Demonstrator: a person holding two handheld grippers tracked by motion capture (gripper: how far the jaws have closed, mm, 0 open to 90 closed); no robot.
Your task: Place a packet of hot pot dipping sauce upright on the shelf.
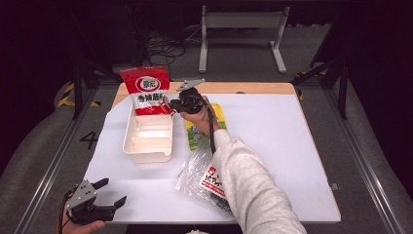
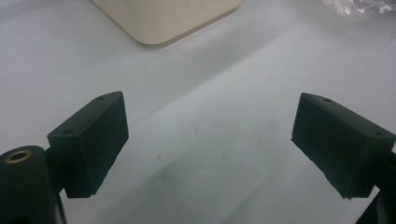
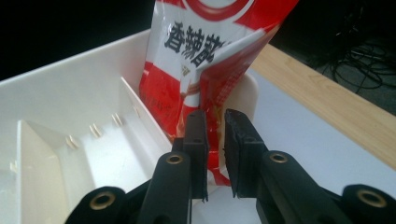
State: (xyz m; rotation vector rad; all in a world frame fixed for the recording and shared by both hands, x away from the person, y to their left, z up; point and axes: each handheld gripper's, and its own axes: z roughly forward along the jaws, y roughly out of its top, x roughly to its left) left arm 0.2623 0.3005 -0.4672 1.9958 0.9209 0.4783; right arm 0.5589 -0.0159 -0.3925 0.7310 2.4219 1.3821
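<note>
High view, right gripper (image 1: 171,105): at the far left part of the table, level with the red snack bag's lower edge; jaws drawn close on that edge.
High view, red snack bag (image 1: 147,91): upright in the far end of the cream tray (image 1: 127,141), printed face toward the camera.
High view, cream tray: long axis running away from the camera, on the white table sheet (image 1: 272,146); near compartments bare.
High view, green-yellow packet (image 1: 195,136): flat on the sheet, just right of the tray, partly under the right forearm.
High view, clear plastic bag (image 1: 195,173): crumpled, nearer the camera than the green-yellow packet, partly covered by the grey sleeve (image 1: 248,190).
High view, left gripper (image 1: 113,193): at the near left corner of the table, jaws spread apart, nothing between them.

Left gripper view, left gripper (image 2: 210,140): both black jaws set wide over bare white sheet; no contact with any item.
Left gripper view, cream tray (image 2: 163,23): one rounded corner at the top edge, well apart from the jaws.

Right gripper view, right gripper (image 3: 215,140): jaws nearly together, a fold of the bag's side edge between the pads; pads apparently pressing on it, though the exact contact is hard to read.
Right gripper view, red snack bag (image 3: 205,51): standing against the tray's end wall, lower part inside the end compartment.
Right gripper view, cream tray (image 3: 70,107): dividers visible, inner floor bare.
</note>
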